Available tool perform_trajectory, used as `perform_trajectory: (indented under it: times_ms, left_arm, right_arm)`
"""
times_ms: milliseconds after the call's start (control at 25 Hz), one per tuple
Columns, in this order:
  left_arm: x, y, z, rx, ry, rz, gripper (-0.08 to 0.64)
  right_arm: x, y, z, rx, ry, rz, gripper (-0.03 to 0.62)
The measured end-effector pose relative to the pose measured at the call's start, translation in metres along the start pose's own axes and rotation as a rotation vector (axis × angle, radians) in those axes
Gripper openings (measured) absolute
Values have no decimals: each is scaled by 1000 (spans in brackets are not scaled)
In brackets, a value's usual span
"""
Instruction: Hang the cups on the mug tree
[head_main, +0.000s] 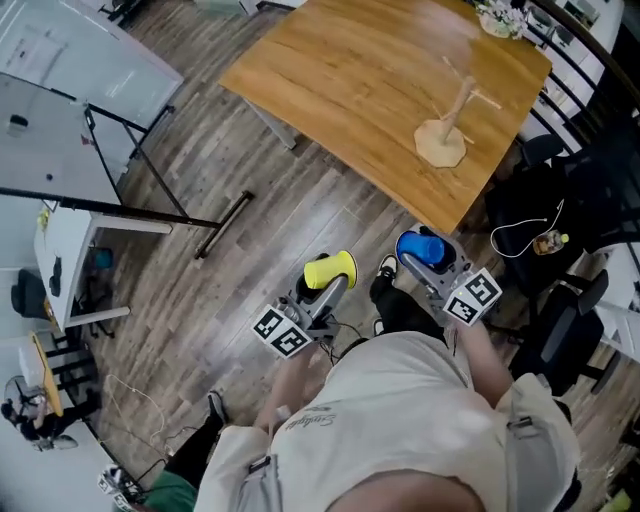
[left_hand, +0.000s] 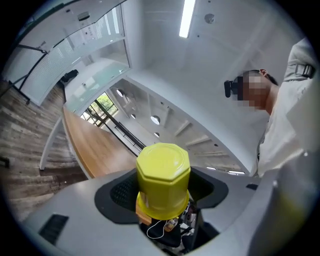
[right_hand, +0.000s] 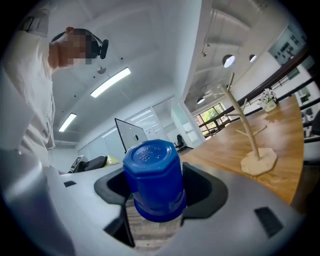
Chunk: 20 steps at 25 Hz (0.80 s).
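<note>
A wooden mug tree (head_main: 447, 122) stands bare on the wooden table (head_main: 350, 90), near its right front edge; it also shows in the right gripper view, the mug tree (right_hand: 250, 140). My left gripper (head_main: 328, 284) is shut on a yellow cup (head_main: 331, 269), held over the floor short of the table. In the left gripper view the yellow cup (left_hand: 162, 180) sits bottom-outward between the jaws. My right gripper (head_main: 424, 262) is shut on a blue cup (head_main: 421, 248), also short of the table's near corner. The blue cup (right_hand: 152, 179) points its base outward.
A small plant (head_main: 498, 18) sits at the table's far right corner. A dark office chair (head_main: 560, 320) with a white cable (head_main: 525, 232) stands to the right. A whiteboard on a stand (head_main: 70, 110) is on the left. Wood floor (head_main: 250, 250) lies between me and the table.
</note>
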<state>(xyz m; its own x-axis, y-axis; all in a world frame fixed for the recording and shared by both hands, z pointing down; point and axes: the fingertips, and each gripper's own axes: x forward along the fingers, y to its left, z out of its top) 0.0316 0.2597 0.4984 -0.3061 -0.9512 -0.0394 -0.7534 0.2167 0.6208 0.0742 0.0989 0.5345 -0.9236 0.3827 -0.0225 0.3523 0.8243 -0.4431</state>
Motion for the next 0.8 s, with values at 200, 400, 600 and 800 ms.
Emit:
perform_trajectory:
  times_ms: [200,400,600,800]
  left_arm:
    - [72,31,48,58,30,-63,296]
    - [116,49,83,27,25,-93,296]
    - [134,64,103,-11,-12,-84,296]
    - [154,76,106,51,73,-124,296]
  right_arm:
    - [36,-68,28,-15,-37,-64,281]
    - [58,-102,59,-29,-64,-79,282]
    - [68,-116,73,-16,-82,-102,281]
    - [75,-131,73,-22,-70,-163,282]
